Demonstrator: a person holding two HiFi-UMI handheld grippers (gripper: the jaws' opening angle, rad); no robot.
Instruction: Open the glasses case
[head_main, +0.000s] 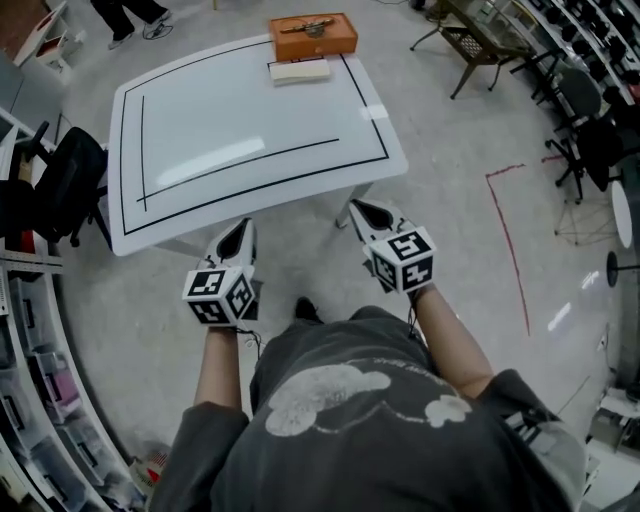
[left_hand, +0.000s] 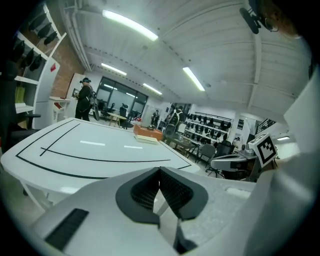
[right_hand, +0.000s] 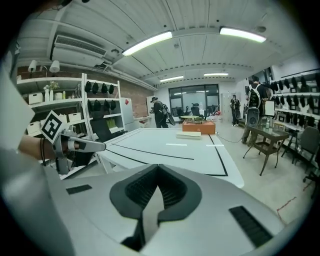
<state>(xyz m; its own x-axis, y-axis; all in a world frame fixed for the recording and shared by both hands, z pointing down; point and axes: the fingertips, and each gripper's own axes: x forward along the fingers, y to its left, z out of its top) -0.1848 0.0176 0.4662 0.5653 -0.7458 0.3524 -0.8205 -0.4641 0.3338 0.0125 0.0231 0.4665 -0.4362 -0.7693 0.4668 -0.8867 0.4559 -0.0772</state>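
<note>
A white table (head_main: 250, 150) with black lines stands ahead of me. At its far edge sits an orange box (head_main: 313, 36) with a small dark object on top. Just in front of the box lies a flat cream case (head_main: 299, 70). Both also show far off in the left gripper view, the box (left_hand: 148, 133) and the case (left_hand: 146, 140), and in the right gripper view, the box (right_hand: 199, 127) and the case (right_hand: 188, 134). My left gripper (head_main: 243, 222) and right gripper (head_main: 355, 207) hover at the table's near edge, far from them. Both are shut and hold nothing (left_hand: 160, 170) (right_hand: 158, 167).
A black office chair (head_main: 65, 180) stands left of the table and shelves (head_main: 40, 380) line the left side. A brown metal chair (head_main: 475, 45) and dark chairs (head_main: 590, 130) stand at the right. Red tape (head_main: 510, 230) marks the floor. A person (head_main: 130, 15) stands beyond the table.
</note>
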